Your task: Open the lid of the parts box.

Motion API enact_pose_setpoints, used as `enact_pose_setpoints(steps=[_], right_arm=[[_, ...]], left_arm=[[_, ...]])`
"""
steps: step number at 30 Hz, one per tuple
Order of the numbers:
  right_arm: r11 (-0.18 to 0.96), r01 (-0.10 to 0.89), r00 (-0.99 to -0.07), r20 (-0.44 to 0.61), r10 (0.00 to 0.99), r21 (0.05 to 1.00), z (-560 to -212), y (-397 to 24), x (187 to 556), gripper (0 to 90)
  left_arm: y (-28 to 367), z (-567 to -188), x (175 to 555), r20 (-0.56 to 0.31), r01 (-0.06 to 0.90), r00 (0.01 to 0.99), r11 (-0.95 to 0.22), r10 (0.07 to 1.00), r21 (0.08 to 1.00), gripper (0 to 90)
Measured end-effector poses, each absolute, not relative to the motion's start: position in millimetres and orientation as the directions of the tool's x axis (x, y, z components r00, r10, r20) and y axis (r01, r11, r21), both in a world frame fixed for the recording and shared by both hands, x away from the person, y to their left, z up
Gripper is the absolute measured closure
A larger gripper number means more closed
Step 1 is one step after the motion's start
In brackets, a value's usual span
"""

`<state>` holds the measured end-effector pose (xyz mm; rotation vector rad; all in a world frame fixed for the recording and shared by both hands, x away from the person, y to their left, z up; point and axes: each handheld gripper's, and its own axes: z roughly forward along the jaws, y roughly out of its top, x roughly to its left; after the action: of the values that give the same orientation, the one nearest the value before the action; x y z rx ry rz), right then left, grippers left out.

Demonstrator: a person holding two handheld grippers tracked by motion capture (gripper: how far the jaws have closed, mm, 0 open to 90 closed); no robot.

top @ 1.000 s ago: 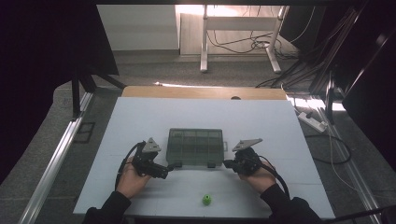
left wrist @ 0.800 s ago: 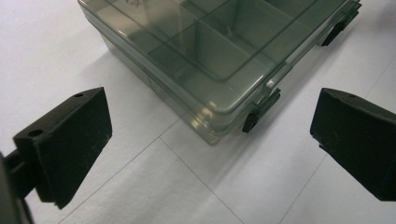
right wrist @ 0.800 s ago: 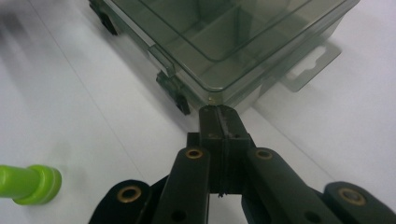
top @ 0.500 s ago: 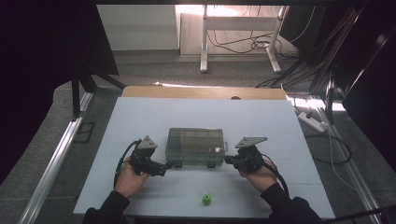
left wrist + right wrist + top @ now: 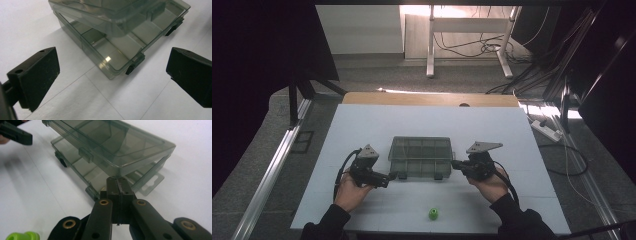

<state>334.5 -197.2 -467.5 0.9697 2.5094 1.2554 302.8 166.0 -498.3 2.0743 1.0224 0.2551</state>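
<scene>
- Two handheld black grippers flank a smoky translucent plastic compartment box [image 5: 421, 157] that sits near the middle of the white table [image 5: 362, 125], its lid raised off the base at the near right corner.
- The right gripper [image 5: 117, 183] has its jaws pressed together, their tips wedged under the corner of the hinged see-through lid [image 5: 110, 142]; in the right gripper view the lid tilts up from the base, with a clear gap showing the dividers below.
- The left gripper [image 5: 112, 75] has its jaws wide apart with nothing between them; it sits just short of the box's near left corner, beside a small black latch [image 5: 131, 68] on the front rim, touching nothing that I can see.
- In the high view the person's two hands rest on the table either side of the box, the left hand [image 5: 352, 192] low and near the front edge.
- A small bright green plastic piece [image 5: 434, 214] lies alone near the front edge of the table, well apart from the box.
- Step in hand, as I judge it: opening the box, with the right gripper prying the lid up while the base stays unheld.
- The next move probably calls for the left gripper to steady the base, closing on its front wall or pressing it down, so the right one can swing the lid further back without dragging the whole box.
- Risk: the closed jaw tips could slip out from under the lid, letting it drop shut.
</scene>
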Motion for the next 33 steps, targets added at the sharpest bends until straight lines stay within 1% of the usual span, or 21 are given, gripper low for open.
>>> enact_pose_setpoints(steps=[12, 20, 25, 26, 27, 28, 30, 32, 33], right_arm=[[0.404, 0.47, -0.773, 0.145, 0.618, 0.785, -457.8, -194.5, 341.0, 89.3], [0.397, 0.457, -0.774, 0.136, 0.619, 0.796, -452.2, -187.9, 347.1, 89.4], [0.395, 0.446, -0.778, 0.13, 0.615, 0.803, -449.0, -184.5, 349.8, 89.4], [0.394, 0.443, -0.779, 0.128, 0.613, 0.805, -447.8, -182.9, 351.3, 89.4], [0.394, 0.443, -0.779, 0.128, 0.613, 0.805, -447.8, -182.9, 351.3, 89.4], [0.392, 0.445, -0.778, 0.13, 0.615, 0.805, -447.4, -182.2, 351.7, 89.3], [0.396, 0.441, -0.78, 0.125, 0.614, 0.806, -447.1, -181.2, 353.0, 89.3], [0.391, 0.443, -0.777, 0.127, 0.617, 0.807, -446.6, -180.2, 353.5, 89.4], [0.391, 0.443, -0.777, 0.127, 0.617, 0.807, -446.6, -180.2, 353.5, 89.4]], left_arm=[[162.2, -496.9, 303.5, -0.164, 0.572, 0.674, -0.369, 0.72, 0.732, 0.0], [153.9, -495.4, 302.8, -0.142, 0.555, 0.691, -0.394, 0.709, 0.733, 0.0], [149.5, -494.8, 303.2, -0.148, 0.544, 0.706, -0.395, 0.693, 0.74, 4.5], [147.1, -494.4, 303.4, -0.149, 0.534, 0.716, -0.398, 0.682, 0.746, 9.7], [147.1, -494.4, 303.4, -0.149, 0.534, 0.716, -0.398, 0.682, 0.746, 12.6], [145.0, -494.0, 303.7, -0.145, 0.526, 0.721, -0.399, 0.678, 0.752, 12.6], [141.5, -493.4, 305.6, -0.162, 0.525, 0.726, -0.388, 0.668, 0.758, 21.2], [137.3, -493.3, 309.1, -0.169, 0.528, 0.729, -0.387, 0.663, 0.756, 33.9], [137.3, -493.3, 309.1, -0.169, 0.528, 0.729, -0.387, 0.663, 0.756, 44.4]])
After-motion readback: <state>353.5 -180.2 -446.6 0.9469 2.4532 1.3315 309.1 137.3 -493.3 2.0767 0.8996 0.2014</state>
